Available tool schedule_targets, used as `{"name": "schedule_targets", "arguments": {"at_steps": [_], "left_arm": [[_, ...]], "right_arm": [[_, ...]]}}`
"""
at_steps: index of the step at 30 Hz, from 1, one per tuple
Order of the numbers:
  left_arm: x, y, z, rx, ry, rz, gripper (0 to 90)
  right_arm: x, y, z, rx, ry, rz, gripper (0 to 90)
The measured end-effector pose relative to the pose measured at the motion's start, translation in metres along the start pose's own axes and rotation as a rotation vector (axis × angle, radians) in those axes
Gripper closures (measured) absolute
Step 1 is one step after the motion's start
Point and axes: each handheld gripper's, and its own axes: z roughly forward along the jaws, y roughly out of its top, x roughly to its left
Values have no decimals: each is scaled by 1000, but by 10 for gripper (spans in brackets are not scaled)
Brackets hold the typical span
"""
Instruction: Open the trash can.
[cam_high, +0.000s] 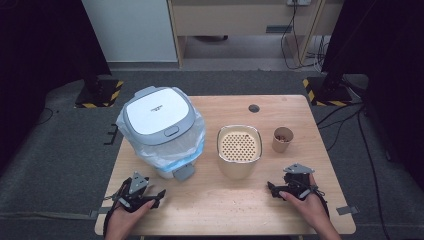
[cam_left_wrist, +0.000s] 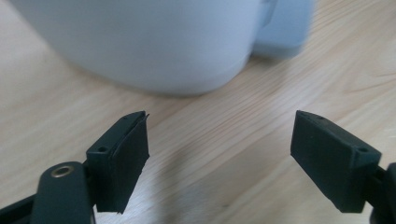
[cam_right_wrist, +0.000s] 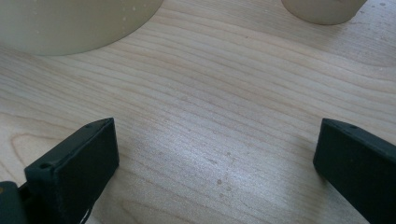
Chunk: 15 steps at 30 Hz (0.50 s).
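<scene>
The left gripper (cam_high: 159, 192) rests near the table's (cam_high: 215, 210) front edge, jaws spread and empty, just before the lidded bin (cam_high: 159, 130) (bag-lined). Further right stand the beige strainer (cam_high: 239, 150) and paper cup (cam_high: 282, 139); the right gripper (cam_high: 271, 187), likewise spread and empty, lies nearest the strainer.

Left gripper (cam_left_wrist: 219, 154) jaws wide apart, nothing between them, just bare table (cam_left_wrist: 201, 140). Both black pads sit low in the frame, left one angled inward, right one partly cut off at the edge. Bin (cam_left_wrist: 140, 42) straight ahead: pale, rounded base resting on the wood, blurred, near the jaw tips but apart from them. Its grey-blue pedal (cam_left_wrist: 285, 28) sticks out at upper right, touching the tabletop. Soft shadow under the bin's curve.
</scene>
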Motion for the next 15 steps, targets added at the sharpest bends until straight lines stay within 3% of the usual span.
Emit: {"name": "schedule_targets", "arguments": {"at_steps": [1, 2, 3, 6, 7, 8, 9, 10, 12, 14, 15], "left_arm": [[0, 0, 0, 0, 0, 0, 186], [-10, 5, -4, -11, 3, 43, 195], [-10, 5, -4, -11, 3, 43, 195], [-32, 16, -6, -32, -31, 101, 220], [-32, 16, -6, -32, -31, 101, 224], [-41, 20, -6, -37, -48, 118, 229], [-41, 20, -6, -37, -48, 118, 252], [-53, 25, -6, -40, -69, 147, 286], [-58, 27, -6, -42, -78, 149, 306], [-67, 31, -5, -46, -79, 179, 390], [-69, 33, -4, -47, -77, 187, 390]], "right_arm": [[0, 0, 0, 0, 0, 0, 6], [0, 0, 0, -1, 0, 1, 6], [0, 0, 0, -1, 0, 1, 6], [0, -1, -1, 2, 4, -1, 6], [0, -1, -1, 2, 4, -1, 6], [0, -1, -1, 0, 3, -4, 6], [0, -1, -1, 0, 3, -4, 6], [0, -1, -1, 0, 3, -4, 6], [0, -1, -1, 0, 3, -4, 6], [0, -1, -1, 0, 3, -4, 6], [0, -1, -1, 0, 3, -4, 6]]}}
